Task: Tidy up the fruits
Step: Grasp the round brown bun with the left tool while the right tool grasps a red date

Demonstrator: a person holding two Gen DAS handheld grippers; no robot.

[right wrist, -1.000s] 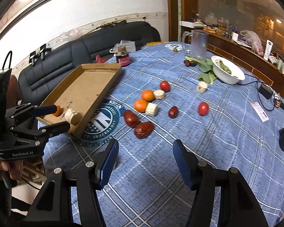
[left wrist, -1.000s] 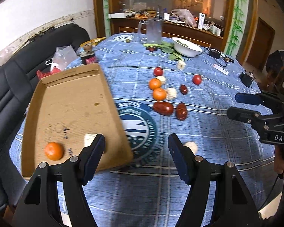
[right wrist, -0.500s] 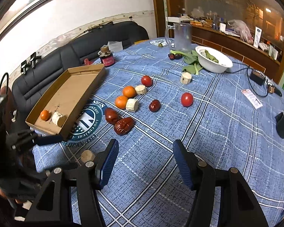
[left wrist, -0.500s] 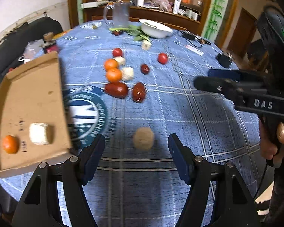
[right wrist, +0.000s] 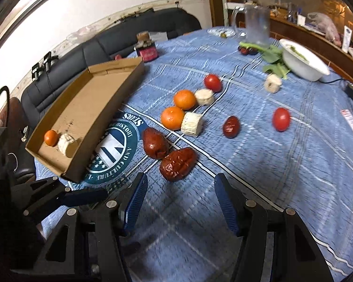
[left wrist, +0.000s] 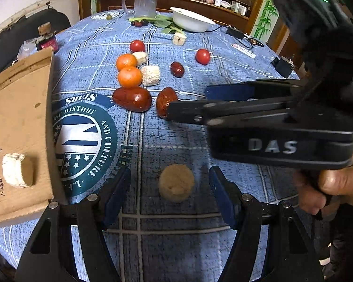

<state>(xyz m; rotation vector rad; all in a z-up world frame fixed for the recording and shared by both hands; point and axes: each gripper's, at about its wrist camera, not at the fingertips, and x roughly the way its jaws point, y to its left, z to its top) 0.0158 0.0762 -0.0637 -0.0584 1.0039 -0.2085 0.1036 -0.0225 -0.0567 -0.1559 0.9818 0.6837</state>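
A cardboard tray (right wrist: 87, 108) lies at the table's left and holds an orange (right wrist: 50, 137) and a pale round chunk (right wrist: 67, 144). My left gripper (left wrist: 170, 188) is open with a tan round piece (left wrist: 176, 182) lying on the cloth between its fingers. My right gripper (right wrist: 179, 202) is open and empty, just short of two large red dates (right wrist: 177, 163); it also shows in the left wrist view (left wrist: 188, 108). Two oranges (right wrist: 173, 118), pale chunks (right wrist: 192, 124), a small date (right wrist: 231, 127) and red tomatoes (right wrist: 281, 119) lie loose beyond.
A white bowl (right wrist: 303, 60) with greens, a glass jug (right wrist: 256, 27) and a red-lidded jar (right wrist: 147, 51) stand at the far side. A black sofa (right wrist: 66, 70) runs along the table's left. Cables and a black adapter (left wrist: 282, 64) lie at the right.
My left gripper swung right from the tray and closed in on the tan piece, now between its fingers. My right gripper moved forward and left towards the two large dates.
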